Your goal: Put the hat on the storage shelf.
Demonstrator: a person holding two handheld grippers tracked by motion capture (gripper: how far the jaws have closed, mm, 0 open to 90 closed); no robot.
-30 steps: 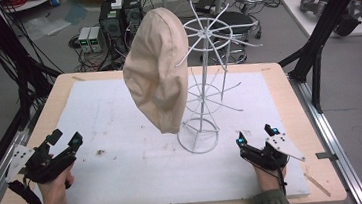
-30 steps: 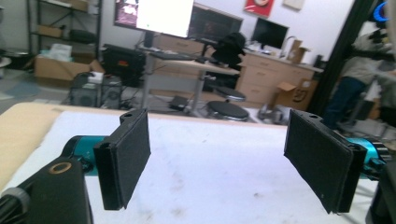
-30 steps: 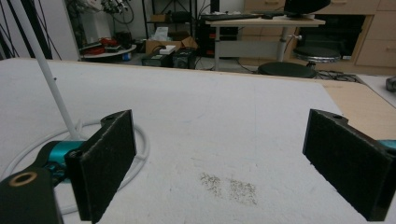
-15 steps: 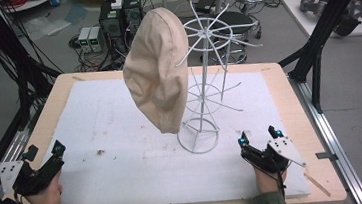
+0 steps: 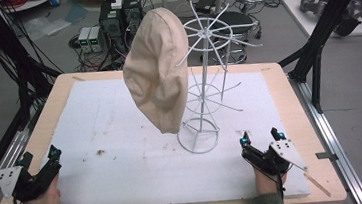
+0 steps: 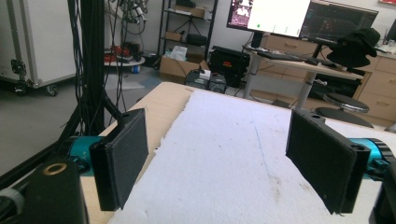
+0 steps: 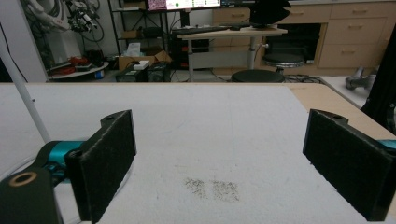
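Observation:
A beige cap (image 5: 158,69) hangs on a white wire rack (image 5: 207,79) that stands on the white mat (image 5: 121,133) in the high view. My left gripper (image 5: 39,157) rests open at the table's front left corner, over the mat's edge. Its pads (image 6: 123,154) are wide apart with nothing between them. My right gripper (image 5: 261,135) sits open at the front right, just right of the rack's ring base (image 5: 198,136). Between its jaws I see bare mat (image 7: 219,140), and a thin white rod of the rack (image 7: 23,93) at the left.
The wooden table (image 5: 289,101) shows around the mat. Black frame posts (image 5: 322,28) stand at both sides. Small dark specks (image 5: 101,152) lie on the mat near the front left. Behind the table are stools, boxes and cables on the floor.
My left gripper has drawn back toward the front left corner of the table and stays open. The right gripper has barely moved. The cap and rack are unchanged.

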